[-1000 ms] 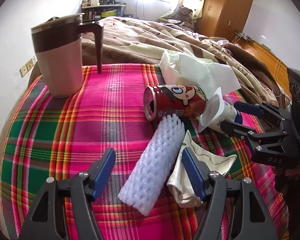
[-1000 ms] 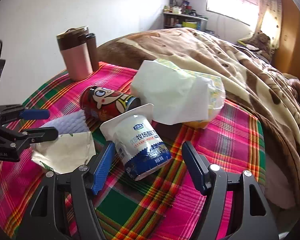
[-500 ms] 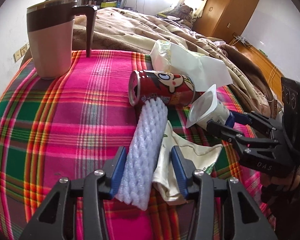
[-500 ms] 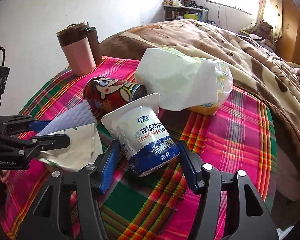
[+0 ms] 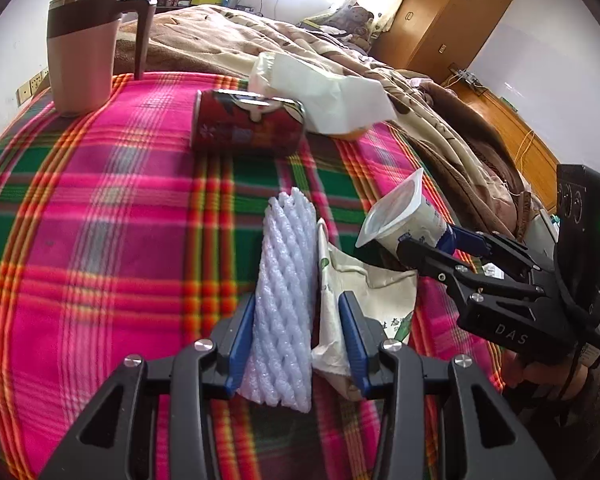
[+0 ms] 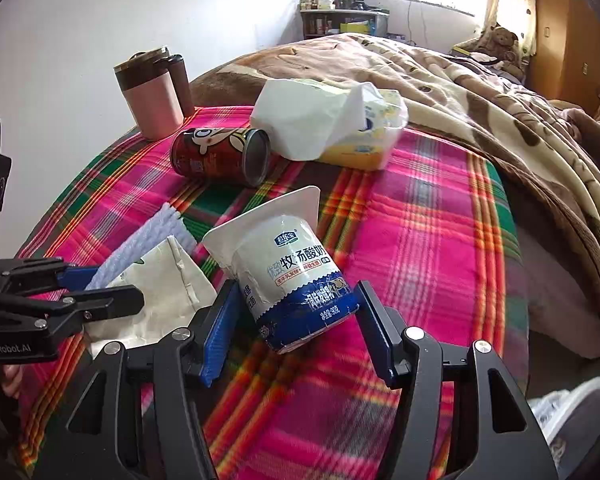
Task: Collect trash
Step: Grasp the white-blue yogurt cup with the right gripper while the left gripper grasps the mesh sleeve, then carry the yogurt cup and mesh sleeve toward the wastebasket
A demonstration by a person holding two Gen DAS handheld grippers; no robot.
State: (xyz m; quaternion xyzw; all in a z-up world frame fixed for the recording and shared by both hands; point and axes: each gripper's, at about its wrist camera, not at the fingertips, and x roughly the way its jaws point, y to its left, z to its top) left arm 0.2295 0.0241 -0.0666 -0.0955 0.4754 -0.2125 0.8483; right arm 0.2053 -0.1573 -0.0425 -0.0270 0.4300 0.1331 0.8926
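Observation:
My left gripper [image 5: 296,332] is shut on a white foam net sleeve [image 5: 286,296] together with a crumpled cream paper wrapper [image 5: 364,292], and holds them above the plaid table cloth [image 5: 100,220]. My right gripper [image 6: 296,324] is shut on a white and blue yogurt cup [image 6: 288,276], tilted and lifted off the cloth; the cup also shows in the left wrist view [image 5: 400,220]. A red drink can [image 5: 248,124] lies on its side farther back, also in the right wrist view [image 6: 220,156].
A pink mug with a brown lid [image 5: 84,48] stands at the back left. A tissue pack under white paper [image 6: 332,124] lies behind the can. A bed with a brown blanket [image 6: 460,80] is behind the table, and a wooden wardrobe [image 5: 440,12] beyond.
Both grippers closed: the left on the foam sleeve and wrapper, the right on the yogurt cup. Both then lifted and drew back, away from the can.

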